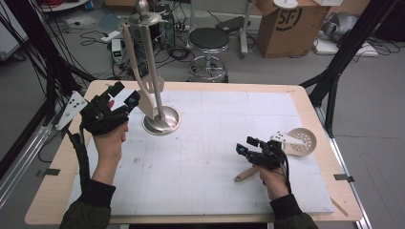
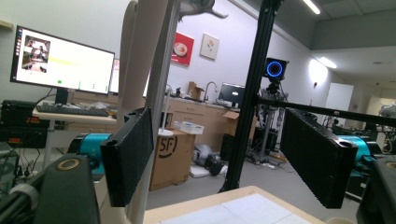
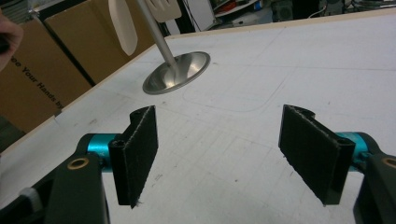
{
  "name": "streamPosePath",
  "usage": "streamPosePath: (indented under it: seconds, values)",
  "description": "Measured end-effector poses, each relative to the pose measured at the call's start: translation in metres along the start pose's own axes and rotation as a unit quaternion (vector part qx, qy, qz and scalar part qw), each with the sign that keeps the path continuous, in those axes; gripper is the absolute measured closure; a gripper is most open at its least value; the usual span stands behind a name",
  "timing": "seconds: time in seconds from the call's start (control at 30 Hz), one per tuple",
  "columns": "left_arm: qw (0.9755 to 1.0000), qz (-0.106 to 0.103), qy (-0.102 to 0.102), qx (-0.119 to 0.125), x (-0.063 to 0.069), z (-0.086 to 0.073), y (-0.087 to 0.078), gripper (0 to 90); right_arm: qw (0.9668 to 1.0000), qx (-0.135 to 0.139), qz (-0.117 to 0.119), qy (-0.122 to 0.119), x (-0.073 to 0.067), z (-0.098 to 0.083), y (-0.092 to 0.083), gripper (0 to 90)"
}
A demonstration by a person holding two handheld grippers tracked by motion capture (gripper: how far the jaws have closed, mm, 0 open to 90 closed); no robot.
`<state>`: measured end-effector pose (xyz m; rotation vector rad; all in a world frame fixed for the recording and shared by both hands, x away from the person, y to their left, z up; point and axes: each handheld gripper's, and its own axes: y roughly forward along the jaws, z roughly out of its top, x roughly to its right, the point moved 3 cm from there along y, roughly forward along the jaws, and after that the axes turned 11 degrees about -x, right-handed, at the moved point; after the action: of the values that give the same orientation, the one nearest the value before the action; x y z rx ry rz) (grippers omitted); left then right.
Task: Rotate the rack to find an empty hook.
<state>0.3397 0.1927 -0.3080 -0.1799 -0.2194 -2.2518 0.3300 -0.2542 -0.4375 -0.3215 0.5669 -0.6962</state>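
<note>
"SF" on a cardboard box (image 1: 286, 24).

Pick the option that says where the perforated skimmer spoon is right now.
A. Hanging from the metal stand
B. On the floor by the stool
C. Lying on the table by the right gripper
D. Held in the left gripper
C: the skimmer spoon lies flat on the table beside the right gripper, whose jaws are open and hold nothing.
</note>
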Motion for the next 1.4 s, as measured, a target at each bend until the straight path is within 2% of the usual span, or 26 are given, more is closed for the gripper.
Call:
streamPosePath:
  seconds: [0.17, 0.37, 0.47, 0.57, 0.67, 0.87, 1.03, 1.1, 1.23, 1.3, 1.4]
  values:
    - [0.9999, -0.008, -0.010, -0.006, 0.000, -0.017, -0.008, 26.0, 1.0000, -0.001, 0.000, 0.000, -0.001, 0.000, -0.001, 27.9]
    - [0.9992, -0.014, -0.007, -0.036, -0.003, -0.037, -0.019, 22.6, 0.9998, -0.013, -0.010, -0.008, -0.002, -0.002, 0.000, 27.9]
    - [0.9990, -0.013, -0.008, -0.042, -0.003, -0.048, -0.025, 22.5, 0.9998, -0.011, -0.011, -0.012, -0.002, -0.002, 0.000, 27.9]
    - [0.9984, -0.013, -0.015, -0.053, -0.007, -0.059, -0.030, 22.3, 0.9998, -0.013, -0.011, -0.010, -0.003, -0.002, 0.001, 27.9]
    - [0.9976, -0.006, -0.017, -0.067, -0.010, -0.065, -0.031, 21.9, 0.9998, -0.013, -0.013, -0.012, -0.003, -0.002, 0.001, 27.9]
    - [0.9972, -0.005, -0.027, -0.070, -0.012, -0.075, -0.035, 21.9, 0.9998, -0.013, -0.014, -0.010, -0.002, -0.002, -0.001, 27.9]
    - [0.9952, -0.012, -0.024, -0.094, -0.011, -0.086, -0.032, 22.0, 0.9998, -0.010, -0.015, -0.009, -0.002, -0.002, -0.001, 27.9]
    - [0.9941, -0.014, -0.017, -0.106, -0.010, -0.090, -0.032, 22.0, 0.9998, -0.010, -0.015, -0.012, -0.002, -0.002, -0.002, 27.9]
    - [0.9921, -0.019, -0.024, -0.121, -0.008, -0.101, -0.037, 22.3, 0.9998, -0.009, -0.016, -0.009, -0.002, -0.002, -0.003, 27.9]
    - [0.9907, -0.022, -0.036, -0.129, -0.007, -0.106, -0.041, 22.4, 0.9998, -0.009, -0.016, -0.009, -0.002, -0.002, -0.003, 27.9]
    - [0.9904, -0.024, -0.041, -0.129, -0.004, -0.109, -0.046, 22.9, 0.9998, -0.008, -0.015, -0.013, -0.002, -0.001, -0.003, 27.9]
